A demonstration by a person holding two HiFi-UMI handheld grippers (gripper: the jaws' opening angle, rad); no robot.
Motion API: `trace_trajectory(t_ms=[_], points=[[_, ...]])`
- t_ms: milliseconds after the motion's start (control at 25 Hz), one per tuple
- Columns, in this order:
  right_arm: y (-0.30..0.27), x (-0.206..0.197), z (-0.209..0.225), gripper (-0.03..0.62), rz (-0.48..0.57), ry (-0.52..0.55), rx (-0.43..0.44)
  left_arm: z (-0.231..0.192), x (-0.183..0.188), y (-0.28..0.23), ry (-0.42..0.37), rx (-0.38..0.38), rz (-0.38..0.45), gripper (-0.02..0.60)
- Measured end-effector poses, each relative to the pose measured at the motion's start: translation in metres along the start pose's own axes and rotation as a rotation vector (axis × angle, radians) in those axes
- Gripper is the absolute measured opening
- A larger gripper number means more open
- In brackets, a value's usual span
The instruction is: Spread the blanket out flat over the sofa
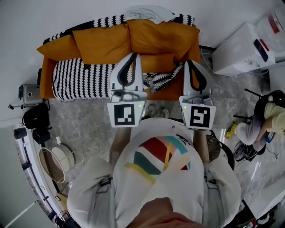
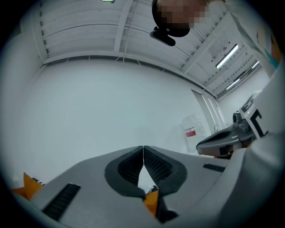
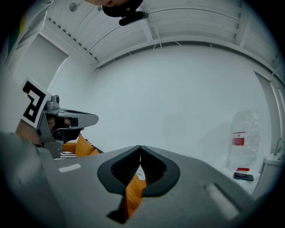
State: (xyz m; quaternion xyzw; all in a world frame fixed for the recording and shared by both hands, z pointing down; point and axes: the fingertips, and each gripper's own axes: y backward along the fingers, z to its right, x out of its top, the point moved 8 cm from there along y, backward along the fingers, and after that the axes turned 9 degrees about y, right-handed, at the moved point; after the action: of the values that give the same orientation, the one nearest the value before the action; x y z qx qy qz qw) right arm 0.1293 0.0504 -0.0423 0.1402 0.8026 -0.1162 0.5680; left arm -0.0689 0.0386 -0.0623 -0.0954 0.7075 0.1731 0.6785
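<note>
Now, at the far left of the head view, some dark camera equipment (image 1: pixel 29 93) stands on the grey floor (image 1: pixel 84 120) beside the orange sofa (image 1: pixel 46 80), which is set against a white wall. The black and white striped blanket (image 1: pixel 75 78) covers the left part of the seat. More of it runs along the top of the backrest behind the orange cushions (image 1: pixel 98 42), and one crumpled part lies near the middle of the seat. The right part of the seat shows bare orange. A white cloth (image 1: pixel 144 12) lies on top of the backrest.

The left hand-held gripper (image 1: pixel 135 55) is held up in front of the person, above the sofa in the picture. In its own view the two tips meet and nothing is between them (image 2: pixel 143 147). Only a bit of orange shows through the gap lower down, and the white wall (image 2: pixel 111 102) fills the background.

The right hand-held gripper (image 1: pixel 187 61) is beside it, at a similar height. Its jaws are also closed tip to tip and empty (image 3: pixel 140 147), with orange showing through the gap under the tips. Neither one touches the blanket.

Further right, a white box-shaped unit (image 1: pixel 240 51) stands near the end of the sofa, and another person (image 1: pixel 262 120) sits at the right edge.
</note>
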Motion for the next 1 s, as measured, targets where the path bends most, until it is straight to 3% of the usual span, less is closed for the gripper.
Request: trace_trajectory(t_ms=[280,520,800,1000], points=[[-0.013,-0.014,-0.011,0.005,-0.026,-0.014,-0.001,-0.016,-0.019,-0.005,0.088,-0.007,-0.026,0.015],[-0.058,-0.049,-0.005,0.005,-0.056,-0.019,0.002,-0.029,-0.062,-0.042,0.071,-0.079,-0.101,0.015],[-0.103,-0.142,-0.034,0.005,-0.057,-0.039,0.016,-0.046,-0.176,-0.064,0.013,-0.064,-0.132,0.015],[-0.102,-0.234,-0.09,0.005,-0.126,-0.076,0.077,-0.053,-0.269,-0.043,0.162,0.027,-0.185,0.015]])
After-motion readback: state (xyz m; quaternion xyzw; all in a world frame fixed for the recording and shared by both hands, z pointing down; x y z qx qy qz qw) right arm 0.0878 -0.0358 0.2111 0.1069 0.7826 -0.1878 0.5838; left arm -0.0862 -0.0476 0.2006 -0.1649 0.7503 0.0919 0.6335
